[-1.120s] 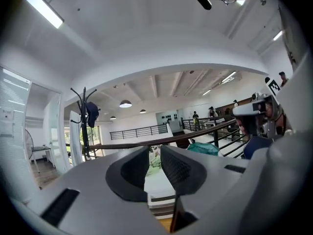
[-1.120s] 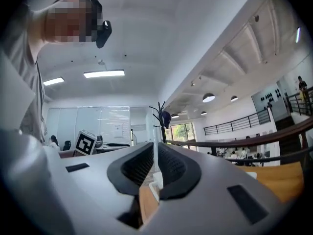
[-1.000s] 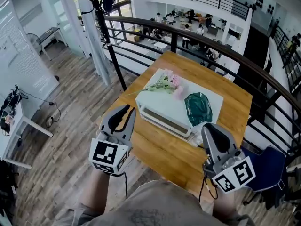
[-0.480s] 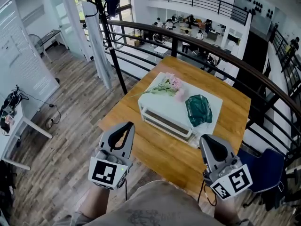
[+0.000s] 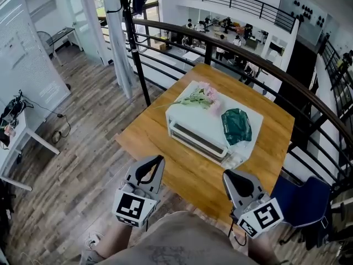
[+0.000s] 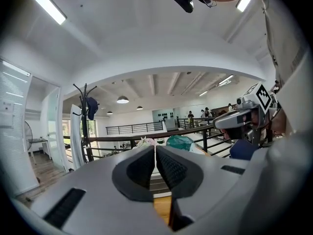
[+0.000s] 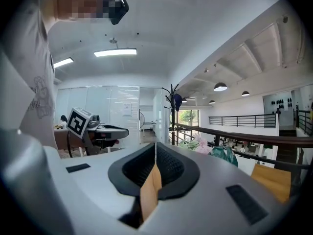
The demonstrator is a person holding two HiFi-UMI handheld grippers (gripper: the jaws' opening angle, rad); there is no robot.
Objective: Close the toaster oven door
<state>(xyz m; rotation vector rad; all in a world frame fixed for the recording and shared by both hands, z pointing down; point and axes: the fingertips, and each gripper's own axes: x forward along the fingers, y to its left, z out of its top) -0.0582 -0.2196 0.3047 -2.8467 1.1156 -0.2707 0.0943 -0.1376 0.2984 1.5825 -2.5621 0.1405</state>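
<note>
The toaster oven point(image 5: 207, 127) sits toward the far side of the wooden desk point(image 5: 182, 173), a spray of pink flowers point(image 5: 199, 97) and a crumpled green bag point(image 5: 235, 126) lying on its white top. Its door point(image 5: 197, 141) faces the person and, as far as the steep head view shows, stands upright and flush with the front; nothing hangs down over the desk, and it looks the same as it did a second ago. What has changed is around it. A second ago the left hand-held gripper point(image 5: 159, 159) had its tips up beside the oven's front left corner with its jaws a little apart. Now it has dropped back toward the person's body, its tips over the near edge of the desk and well apart from the oven, and its own view shows the ribbed pads pressed together with nothing between them. The right hand-held gripper point(image 5: 225, 175) has pulled back and sunk in the same way and now hangs at the near right edge of the desk. Its jaws meet at the tips and hold nothing; only the wood of the desk shows through the slit lower down. With the door apparently shut, neither tool touching it and both drawn off, I judge the closing done and this a retreat, not an approach. Beyond the desk the dark railing point(image 5: 165, 31) curves round.
</note>
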